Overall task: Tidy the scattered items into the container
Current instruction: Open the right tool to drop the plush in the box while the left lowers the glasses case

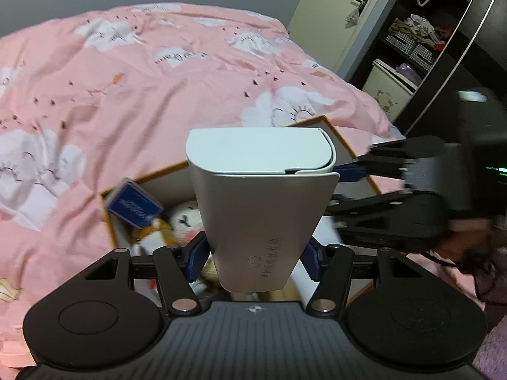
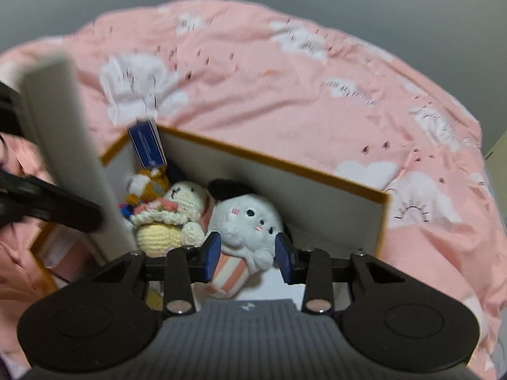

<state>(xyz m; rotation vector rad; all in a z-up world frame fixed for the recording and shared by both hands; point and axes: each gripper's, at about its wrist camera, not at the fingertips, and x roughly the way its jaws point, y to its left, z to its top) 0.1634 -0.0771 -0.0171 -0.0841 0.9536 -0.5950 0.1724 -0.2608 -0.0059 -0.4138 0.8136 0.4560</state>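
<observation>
The left tool [image 1: 255,255] grips a tall white box [image 1: 263,196] between its blue pads, holding it upright over the open container [image 2: 285,171], a white box with an orange rim that sits on the bed's pink quilt [image 1: 126,79]. In the right wrist view the white box [image 2: 73,145] shows as a pale slab at the left edge, above the container's left corner, with the left tool's dark fingers [image 2: 50,205] against it.

The right tool [image 2: 247,255] hangs above the container, jaws part-way apart with nothing pressed between the pads; the white plush [image 2: 250,221] lies below the gap, inside the container, its striped pink-and-white base toward the camera. The picture does not show any contact between pads and plush. In the left wrist view the right tool [image 1: 345,186] comes in from the right, blurred, over the container's near side.

Also in the container: a cream crochet doll [image 2: 171,218] beside the plush, an orange-and-white toy [image 2: 149,186] behind it, and a blue card box [image 2: 147,144] tilted against the far left corner
</observation>
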